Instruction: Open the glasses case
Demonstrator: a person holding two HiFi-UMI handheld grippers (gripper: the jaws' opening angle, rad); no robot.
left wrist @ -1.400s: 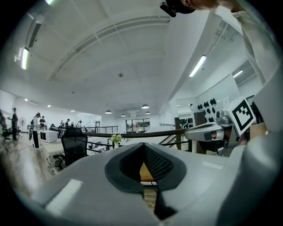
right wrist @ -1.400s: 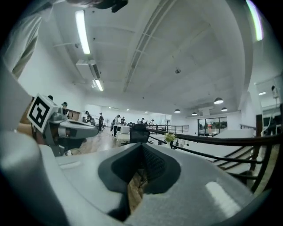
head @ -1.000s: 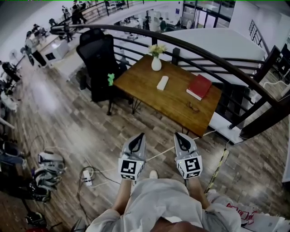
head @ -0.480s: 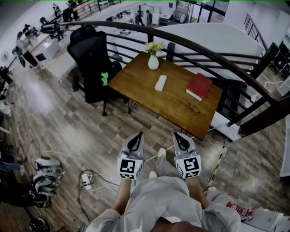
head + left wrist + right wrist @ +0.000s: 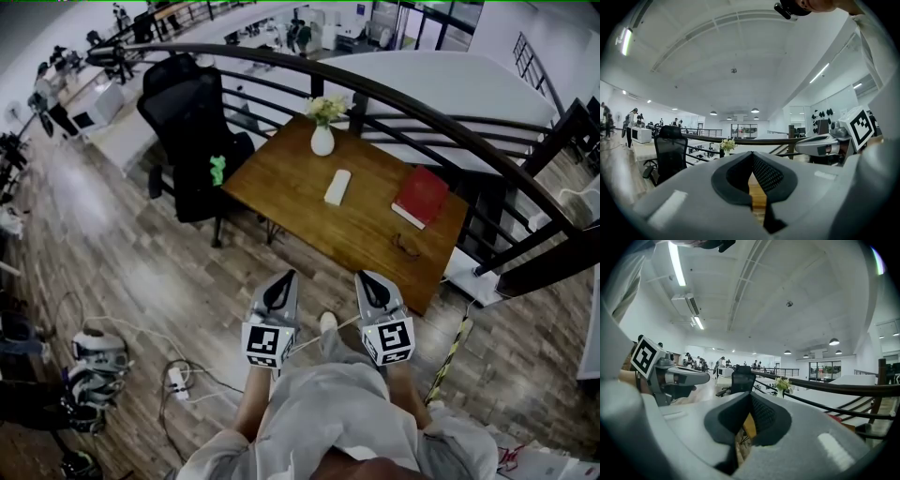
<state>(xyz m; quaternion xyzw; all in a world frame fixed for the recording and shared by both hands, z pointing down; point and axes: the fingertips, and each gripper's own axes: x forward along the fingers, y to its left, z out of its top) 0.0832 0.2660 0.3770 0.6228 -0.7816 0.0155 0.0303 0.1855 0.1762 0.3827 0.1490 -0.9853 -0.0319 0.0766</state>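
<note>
- Wood-plank flooring ran through an open office to a curved dark railing [image 5: 422, 111]. A wooden tabletop [image 5: 361, 225] stood against it, with a black chair [image 5: 192, 117] at its left end.
- The white glasses case [image 5: 337, 187] lay closed near the middle of the tabletop. A vase [image 5: 322, 139] of flowers stood just beyond it, a red book [image 5: 421, 196] lay to its right, and a pair of glasses [image 5: 405, 246] sat near the front edge.
- The left tool [image 5: 287, 278] and the right tool [image 5: 364, 278] were held side by side in front of the person. Each was pressed together with nothing between its pads, and both were well apart from the case.
- Likely trouble: a reach over the front edge could sweep the loose glasses off.
- A case pulled by one tool alone would probably slide on the smooth wood towards the vase and might tip it.
- Both tools would first have to spread, or they would only push the case.
- Against the picture from a second earlier, the tabletop sat nearer the tools in the head view, and the person's shoe [image 5: 326, 322] had come forward between them.
- The tools had kept their side-by-side, closed pose.
</note>
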